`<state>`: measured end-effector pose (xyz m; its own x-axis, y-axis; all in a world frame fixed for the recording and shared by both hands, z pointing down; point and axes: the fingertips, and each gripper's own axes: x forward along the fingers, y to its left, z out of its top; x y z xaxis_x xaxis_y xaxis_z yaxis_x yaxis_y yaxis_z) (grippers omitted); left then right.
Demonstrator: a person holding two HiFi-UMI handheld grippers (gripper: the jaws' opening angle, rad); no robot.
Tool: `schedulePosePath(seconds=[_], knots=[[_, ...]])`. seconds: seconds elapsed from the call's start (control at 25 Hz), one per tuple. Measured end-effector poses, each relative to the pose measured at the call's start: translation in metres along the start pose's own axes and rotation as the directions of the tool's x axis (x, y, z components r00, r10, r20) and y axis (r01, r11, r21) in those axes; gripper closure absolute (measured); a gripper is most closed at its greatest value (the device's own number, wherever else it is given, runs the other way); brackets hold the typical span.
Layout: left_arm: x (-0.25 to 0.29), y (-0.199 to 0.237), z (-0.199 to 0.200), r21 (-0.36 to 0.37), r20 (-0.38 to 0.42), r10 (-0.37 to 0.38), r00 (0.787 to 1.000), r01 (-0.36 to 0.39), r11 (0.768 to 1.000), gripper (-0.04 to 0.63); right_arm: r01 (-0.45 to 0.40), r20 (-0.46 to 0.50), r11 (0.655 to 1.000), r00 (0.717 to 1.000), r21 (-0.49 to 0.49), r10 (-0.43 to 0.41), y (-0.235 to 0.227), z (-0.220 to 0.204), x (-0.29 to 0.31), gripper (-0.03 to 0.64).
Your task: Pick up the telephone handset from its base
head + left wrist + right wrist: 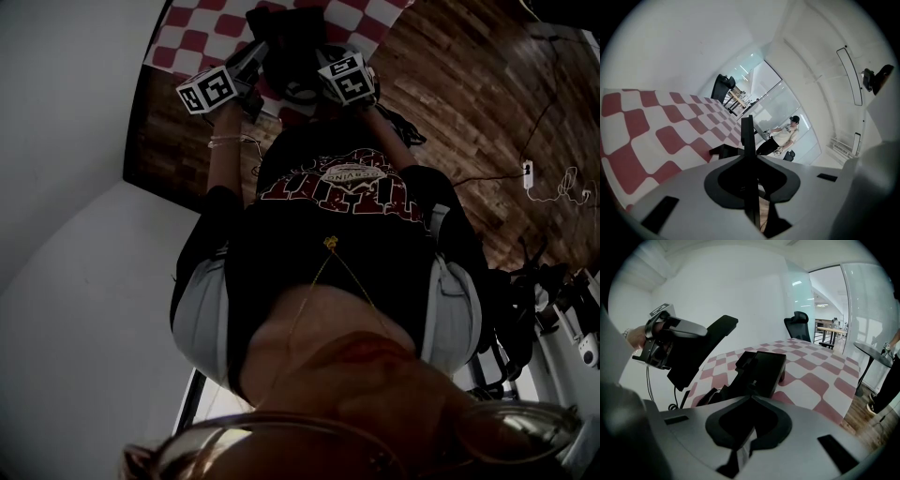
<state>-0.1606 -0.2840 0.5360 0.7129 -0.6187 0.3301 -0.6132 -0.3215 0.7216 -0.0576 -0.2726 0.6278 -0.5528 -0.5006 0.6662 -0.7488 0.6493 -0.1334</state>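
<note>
While the left gripper (680, 336) clamps its jaws on the telephone handset (707, 345), held in the air apart from the base (761, 369) on the checkered bench (813, 380), the right gripper (749, 427) points at the base, jaws closed and empty.

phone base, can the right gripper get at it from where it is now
Probably yes: the phone base lies right ahead of the right gripper on the checkered table, nothing between, and the handset is held up clear.
</note>
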Motion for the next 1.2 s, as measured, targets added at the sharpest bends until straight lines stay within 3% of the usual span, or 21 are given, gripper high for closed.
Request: schedulePosePath(seconds=[0.24, 0.72, 1.2], knots=[[-0.012, -0.008, 0.017, -0.041, 0.062, -0.033, 0.998, 0.036, 0.999, 0.515, -0.002, -0.004, 1.000, 1.000, 0.003, 0.002, -0.001, -0.003, -0.003, 0.600], [-0.028, -0.030, 0.042, -0.051, 0.128, -0.100, 0.987, 0.107, 0.993, 0.515, -0.009, 0.003, 1.000, 1.000, 0.018, 0.009, -0.002, -0.004, -0.005, 0.600], [-0.031, -0.043, 0.048, -0.044, 0.146, -0.136, 0.980, 0.144, 0.989, 0.515, -0.013, 0.017, 0.999, 1.000, 0.039, 0.013, -0.005, -0.006, -0.004, 0.600]])
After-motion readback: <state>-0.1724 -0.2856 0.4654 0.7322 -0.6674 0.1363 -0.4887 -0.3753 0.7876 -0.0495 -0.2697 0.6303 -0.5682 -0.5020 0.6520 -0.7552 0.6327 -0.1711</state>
